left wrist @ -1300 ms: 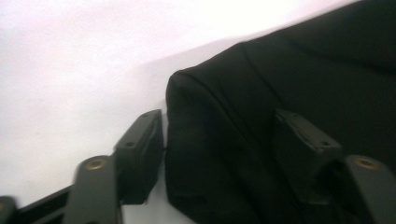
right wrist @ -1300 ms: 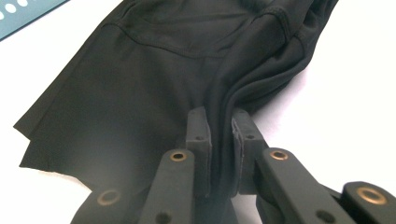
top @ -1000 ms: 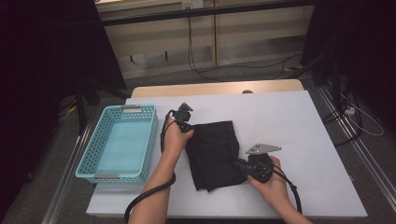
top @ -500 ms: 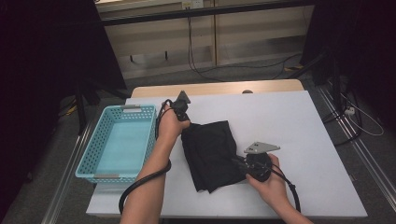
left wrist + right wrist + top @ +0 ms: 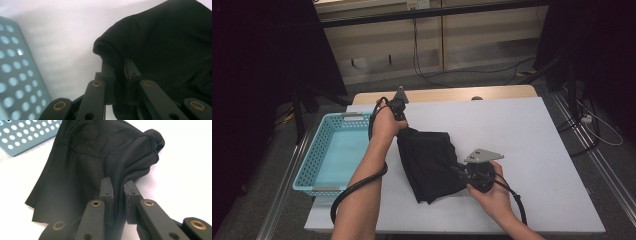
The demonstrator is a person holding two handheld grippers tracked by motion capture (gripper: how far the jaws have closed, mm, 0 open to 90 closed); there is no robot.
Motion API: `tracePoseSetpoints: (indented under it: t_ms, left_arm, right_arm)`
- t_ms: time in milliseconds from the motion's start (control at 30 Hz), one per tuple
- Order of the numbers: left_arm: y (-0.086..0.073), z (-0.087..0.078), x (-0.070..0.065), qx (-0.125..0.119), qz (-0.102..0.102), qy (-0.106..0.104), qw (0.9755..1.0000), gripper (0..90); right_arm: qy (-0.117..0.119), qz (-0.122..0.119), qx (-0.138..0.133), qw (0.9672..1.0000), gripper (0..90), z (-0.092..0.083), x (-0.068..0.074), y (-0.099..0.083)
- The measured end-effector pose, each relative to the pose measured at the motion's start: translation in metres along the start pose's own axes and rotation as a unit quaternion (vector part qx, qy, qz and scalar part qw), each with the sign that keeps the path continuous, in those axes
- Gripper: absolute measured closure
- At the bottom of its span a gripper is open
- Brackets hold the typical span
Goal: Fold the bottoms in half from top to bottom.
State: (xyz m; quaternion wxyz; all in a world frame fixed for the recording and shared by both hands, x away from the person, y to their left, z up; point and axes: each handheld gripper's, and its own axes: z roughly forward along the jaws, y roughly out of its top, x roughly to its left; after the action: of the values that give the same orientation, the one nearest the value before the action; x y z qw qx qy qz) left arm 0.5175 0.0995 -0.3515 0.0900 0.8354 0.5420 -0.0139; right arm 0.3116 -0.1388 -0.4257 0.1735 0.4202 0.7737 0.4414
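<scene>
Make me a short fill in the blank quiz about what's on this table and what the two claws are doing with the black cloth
1. Both claws are shut on the same black ____.
2. The blue basket sits on the table nearer the ____ claw.
3. The basket's inside holds ____.
4. The left claw grips the black cloth at its far end, while the right claw grips it at the ____ end.

Missing words: cloth; left; nothing; near

L gripper (image 5: pixel 404 131) rose w/ black cloth (image 5: pixel 429 162) corner, away from person; cloth stretched.
</scene>
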Motion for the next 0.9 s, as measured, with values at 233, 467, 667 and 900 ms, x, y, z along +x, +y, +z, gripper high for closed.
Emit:
tracePoseSetpoints:
  t_ms: [233, 467, 667, 900]
  left_arm:
    - [-0.001, -0.014, 0.004, 0.008, 0.001, 0.009, 0.9999, 81.7]
    - [-0.001, -0.026, 0.006, 0.008, 0.004, 0.015, 0.9998, 81.8]
    - [-0.002, -0.023, 0.006, 0.01, 0.006, 0.018, 0.9998, 81.8]
    - [0.001, -0.038, 0.005, 0.014, 0.01, 0.02, 0.9996, 81.8]
  right_arm:
    - [0.004, 0.003, -0.013, 0.9999, 80.7, 0.004, 0.006, 0.002]
    - [0.004, -0.003, -0.028, 0.9996, 80.7, 0.004, 0.012, 0.005]
    - [0.005, -0.007, -0.022, 0.9997, 80.8, 0.008, 0.013, 0.003]
    - [0.004, -0.006, -0.039, 0.9992, 80.8, 0.004, 0.015, 0.009]
